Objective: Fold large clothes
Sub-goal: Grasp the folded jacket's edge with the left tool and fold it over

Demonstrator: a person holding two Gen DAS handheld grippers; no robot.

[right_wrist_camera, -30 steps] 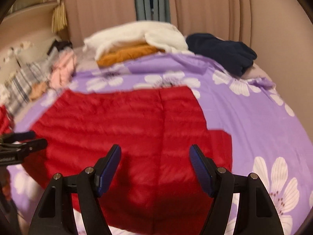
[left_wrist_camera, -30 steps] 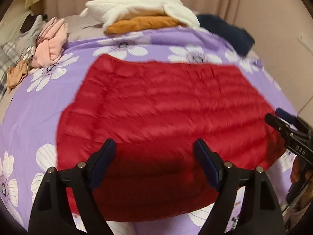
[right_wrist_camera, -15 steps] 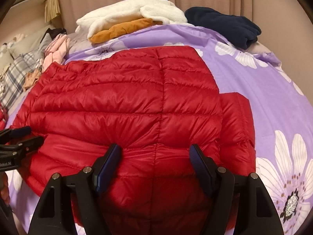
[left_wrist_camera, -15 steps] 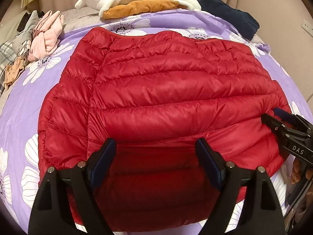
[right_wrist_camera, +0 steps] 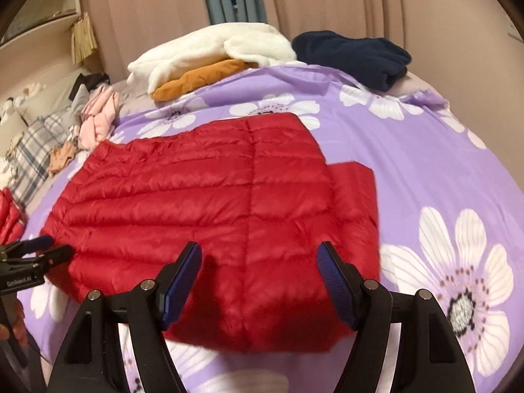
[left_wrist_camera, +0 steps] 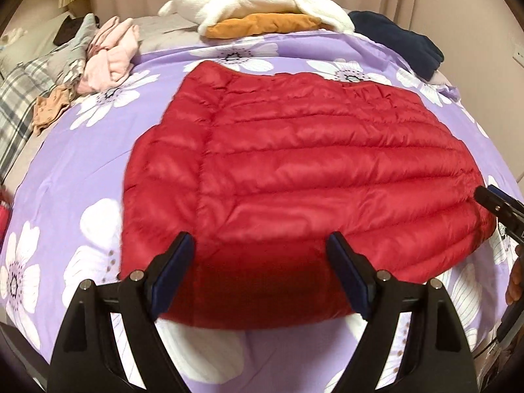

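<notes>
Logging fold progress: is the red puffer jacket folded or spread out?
Partly folded: the red puffer jacket lies flat on the bedspread, a sleeve tucked under its right edge.

bare purple bedspread (right_wrist_camera: 409,170) rings the red jacket (right_wrist_camera: 209,203) (clothes piles (right_wrist_camera: 213,62) behind).

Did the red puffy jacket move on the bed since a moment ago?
Cannot tell. The red jacket looks smaller and farther from the white-and-orange pile than half a second ago, but the wrist cameras themselves shifted.
</notes>
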